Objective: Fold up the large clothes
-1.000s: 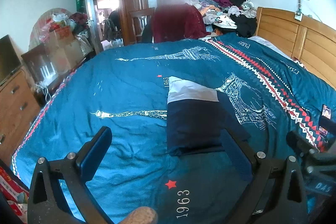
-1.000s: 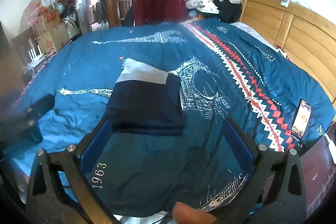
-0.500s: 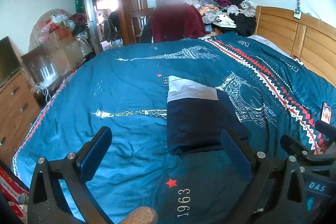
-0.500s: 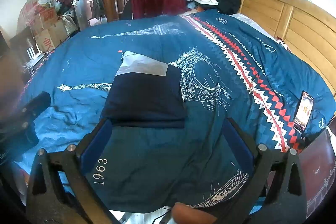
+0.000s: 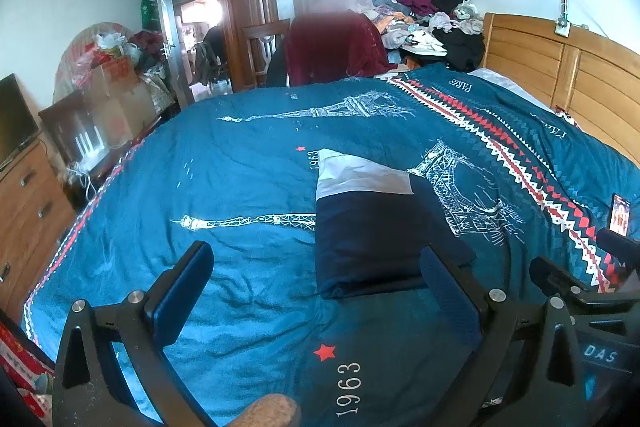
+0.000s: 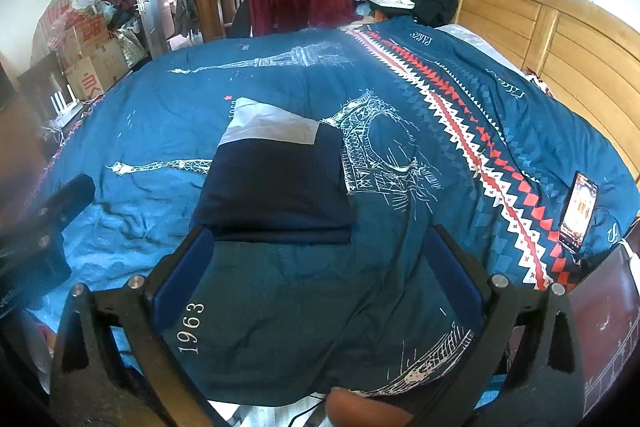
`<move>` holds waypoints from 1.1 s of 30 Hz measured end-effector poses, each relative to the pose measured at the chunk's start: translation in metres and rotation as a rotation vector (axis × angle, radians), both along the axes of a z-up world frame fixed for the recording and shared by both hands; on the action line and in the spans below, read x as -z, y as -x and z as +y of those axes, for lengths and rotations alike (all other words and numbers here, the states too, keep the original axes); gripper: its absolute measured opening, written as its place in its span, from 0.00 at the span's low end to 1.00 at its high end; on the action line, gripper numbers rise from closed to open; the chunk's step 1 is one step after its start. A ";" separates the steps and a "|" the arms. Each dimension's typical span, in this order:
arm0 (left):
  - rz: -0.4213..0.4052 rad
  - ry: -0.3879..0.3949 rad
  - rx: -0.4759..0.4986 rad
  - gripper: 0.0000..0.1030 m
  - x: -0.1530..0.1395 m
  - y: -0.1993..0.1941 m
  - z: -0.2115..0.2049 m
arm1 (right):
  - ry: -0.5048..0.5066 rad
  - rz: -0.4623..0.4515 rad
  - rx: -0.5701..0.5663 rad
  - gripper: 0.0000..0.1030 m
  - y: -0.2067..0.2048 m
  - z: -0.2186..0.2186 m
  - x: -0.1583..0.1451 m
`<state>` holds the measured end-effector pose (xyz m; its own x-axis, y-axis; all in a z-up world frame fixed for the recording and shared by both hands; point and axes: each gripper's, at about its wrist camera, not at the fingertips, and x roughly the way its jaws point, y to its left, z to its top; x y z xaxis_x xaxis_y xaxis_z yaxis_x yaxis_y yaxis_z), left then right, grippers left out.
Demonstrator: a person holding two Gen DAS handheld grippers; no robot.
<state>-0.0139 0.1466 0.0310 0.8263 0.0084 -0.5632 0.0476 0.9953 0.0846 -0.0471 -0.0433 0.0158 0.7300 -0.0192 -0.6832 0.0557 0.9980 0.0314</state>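
Observation:
A folded garment (image 5: pixel 372 227), navy with a light grey band at its far end, lies flat on the blue Eiffel-tower bedspread (image 5: pixel 240 167). My left gripper (image 5: pixel 316 281) hovers open just short of its near edge, nothing between the fingers. In the right wrist view the same folded garment (image 6: pixel 276 183) sits just beyond my right gripper (image 6: pixel 316 263), which is also open and empty above the bedspread (image 6: pixel 400 99). The other gripper shows at each view's side edge.
A phone (image 6: pixel 578 213) with a lit screen lies near the bed's right edge. The wooden headboard (image 5: pixel 560 75) runs along the right. A chair draped in maroon cloth (image 5: pixel 332 51) and a clothes pile (image 5: pixel 424 7) stand beyond the bed. Boxes (image 5: pixel 116 95) and a dresser (image 5: pixel 24 195) line the left.
Both grippers have drawn back slightly toward the bed's near edge and stay open. The folded garment has not moved.

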 end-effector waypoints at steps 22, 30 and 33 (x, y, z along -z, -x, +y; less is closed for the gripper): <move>-0.022 -0.016 0.034 1.00 -0.004 0.002 -0.013 | -0.010 -0.004 0.002 1.00 -0.001 -0.005 -0.002; -0.022 -0.019 0.032 1.00 -0.006 0.001 -0.014 | -0.011 -0.003 0.001 1.00 -0.001 -0.005 -0.003; -0.022 -0.019 0.031 1.00 -0.006 0.001 -0.014 | -0.013 -0.003 0.000 1.00 -0.002 -0.005 -0.003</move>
<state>-0.0147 0.1327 0.0372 0.8383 -0.0073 -0.5452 0.0766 0.9916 0.1045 -0.0455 -0.0483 0.0189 0.7319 -0.0103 -0.6813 0.0554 0.9975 0.0444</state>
